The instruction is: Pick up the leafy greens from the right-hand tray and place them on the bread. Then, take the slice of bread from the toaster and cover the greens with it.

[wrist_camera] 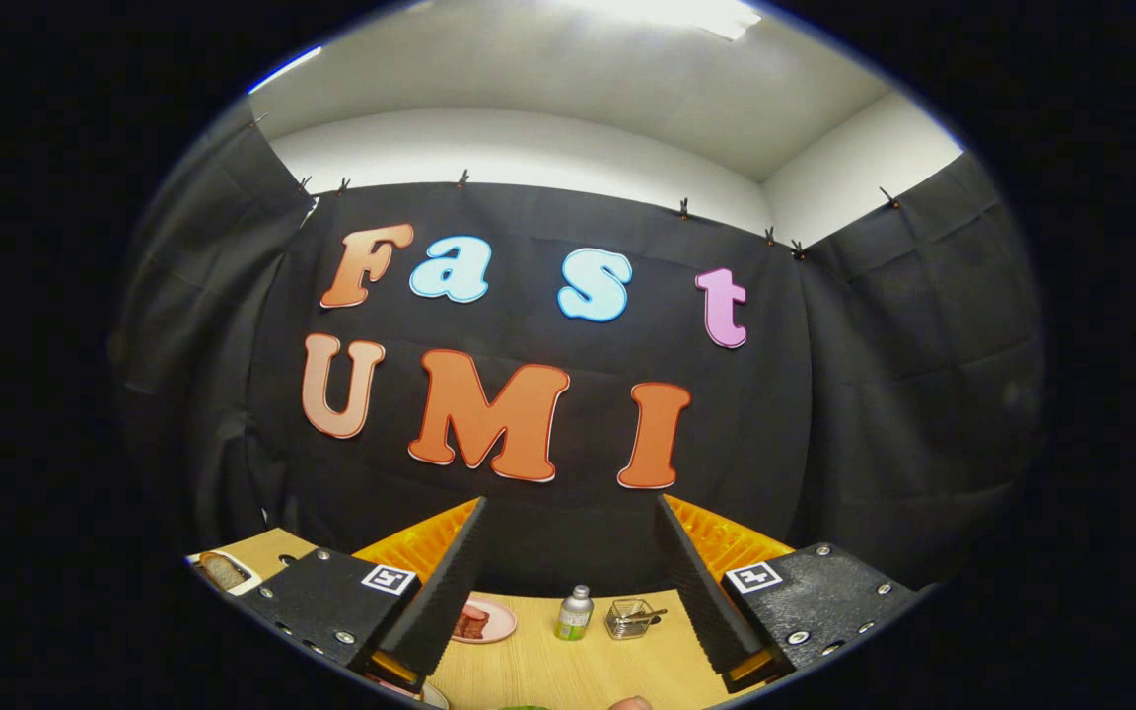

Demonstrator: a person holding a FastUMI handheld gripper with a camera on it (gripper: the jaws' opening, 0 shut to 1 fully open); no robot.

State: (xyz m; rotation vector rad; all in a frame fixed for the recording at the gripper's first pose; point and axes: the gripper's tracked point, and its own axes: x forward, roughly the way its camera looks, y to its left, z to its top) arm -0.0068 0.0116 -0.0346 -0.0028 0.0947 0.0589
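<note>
My gripper (570, 503) is open, its two fingers spread wide and nothing between them. It is held high and looks across the wooden table (568, 666) at the booth's back wall. Beyond the left finger, at the table's far left, a slice of bread (223, 569) stands in a white toaster (245, 583). A sliver of leafy green (526, 706) peeks out right below the fingers, mostly hidden. The rim of a plate (433, 696) shows under the left finger; I cannot tell what is on it.
Between the fingers and farther off, a pink plate (482, 622) holds a reddish piece of food. Right of it stand a small metal-capped bottle (575, 613) and a little glass dish (631, 618), all near the table's back edge.
</note>
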